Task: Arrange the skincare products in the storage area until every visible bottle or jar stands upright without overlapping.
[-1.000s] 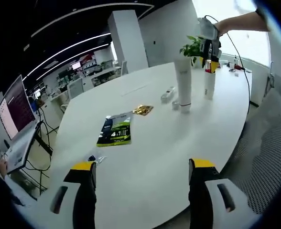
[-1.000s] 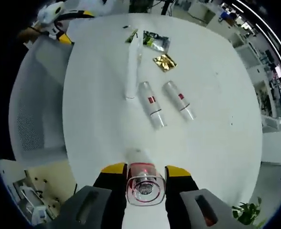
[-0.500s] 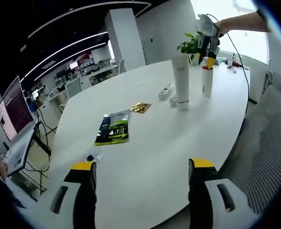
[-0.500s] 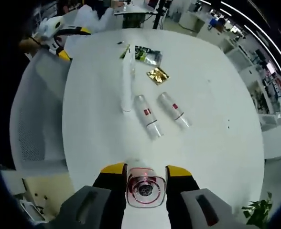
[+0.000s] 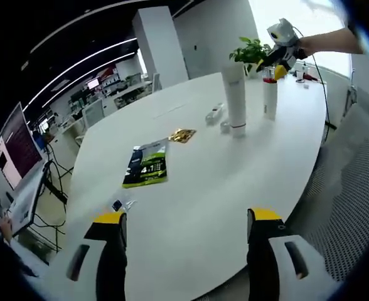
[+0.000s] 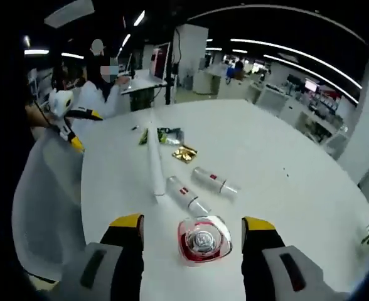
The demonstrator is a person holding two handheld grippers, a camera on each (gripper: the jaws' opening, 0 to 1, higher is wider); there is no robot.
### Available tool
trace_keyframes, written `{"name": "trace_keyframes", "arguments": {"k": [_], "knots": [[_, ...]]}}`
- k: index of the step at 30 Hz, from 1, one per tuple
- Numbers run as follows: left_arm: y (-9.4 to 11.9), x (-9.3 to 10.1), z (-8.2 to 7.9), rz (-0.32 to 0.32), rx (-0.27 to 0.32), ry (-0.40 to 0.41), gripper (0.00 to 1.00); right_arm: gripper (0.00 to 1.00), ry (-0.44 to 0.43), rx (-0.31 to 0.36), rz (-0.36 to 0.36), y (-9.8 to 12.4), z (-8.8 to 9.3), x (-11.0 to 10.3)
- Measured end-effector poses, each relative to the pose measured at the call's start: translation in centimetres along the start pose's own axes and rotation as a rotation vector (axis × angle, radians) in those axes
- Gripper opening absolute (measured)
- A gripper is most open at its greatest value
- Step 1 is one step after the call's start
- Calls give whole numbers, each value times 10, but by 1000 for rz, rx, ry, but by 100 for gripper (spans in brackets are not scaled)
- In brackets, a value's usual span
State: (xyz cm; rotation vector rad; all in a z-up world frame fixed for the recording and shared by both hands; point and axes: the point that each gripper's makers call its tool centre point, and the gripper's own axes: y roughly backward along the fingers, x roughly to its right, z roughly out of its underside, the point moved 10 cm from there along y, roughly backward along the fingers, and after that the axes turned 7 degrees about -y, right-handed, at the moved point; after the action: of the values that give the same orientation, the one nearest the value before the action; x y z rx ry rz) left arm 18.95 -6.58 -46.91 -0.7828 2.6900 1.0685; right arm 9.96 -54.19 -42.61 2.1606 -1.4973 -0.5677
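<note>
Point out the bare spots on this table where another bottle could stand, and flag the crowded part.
Free: the wide white table stretch between the green packet and the left gripper; also beyond the tall tube toward the far edge. Crowded: around the tall tube, the red-capped bottle, two lying bottles and the gold sachet.

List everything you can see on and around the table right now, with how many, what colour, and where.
Tall tube: one, white, standing upright on the table.
Red-capped bottle: one, white, upright between the right gripper's open jaws.
Lying bottles: two, white with red marks, on their sides beside the tall tube.
Green packet: one, green and black, flat mid-table.
Gold wrapper: one, gold, beyond the green packet.
Table: one, white, rounded.
Potted plant: one, green, at the far table edge.
Monitor: one, lit, left of the table.
Left gripper: black and yellow, open, empty.
Right gripper: black and yellow, open.
</note>
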Motion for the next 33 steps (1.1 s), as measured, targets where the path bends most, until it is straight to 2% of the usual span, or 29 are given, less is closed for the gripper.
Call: {"name": "trace_keyframes", "arguments": {"k": [1,3,4,6,8,10,12,14,16,21,24,29,33], "knots": [[0,0,0,0,-1,-1,72,65,-35,18,-8,-1,9,2],[0,-1,1,0,-11,-3,72,68,-69,51,6,-2,26,6],[0,-1,1,0,-15,-4,72,69,-65,54,9,-3,29,7],[-1,-1,1,1,-26,-8,72,70,-94,50,9,-9,48,11],[-1,0,2,2,-38,-15,72,68,-110,39,0,-18,64,10],[-2,0,2,1,-49,-23,72,60,-123,42,-6,-25,76,11],[-3,0,3,2,-61,-25,72,54,-149,86,-7,-29,74,9],[-4,1,4,7,-80,-32,72,50,-155,103,-7,-35,76,14],[-5,2,5,9,-88,-39,71,39,-145,98,-15,-39,75,16],[-7,2,8,13,-108,-49,72,30,-129,95,-51,-43,72,19],[-7,1,8,8,-112,-49,71,24,-111,86,-31,-45,71,18],[-7,1,9,7,-115,-48,71,22,-218,95,43,-45,69,18],[-6,2,8,4,-105,-46,71,22,-374,153,151,-47,71,18]]}}
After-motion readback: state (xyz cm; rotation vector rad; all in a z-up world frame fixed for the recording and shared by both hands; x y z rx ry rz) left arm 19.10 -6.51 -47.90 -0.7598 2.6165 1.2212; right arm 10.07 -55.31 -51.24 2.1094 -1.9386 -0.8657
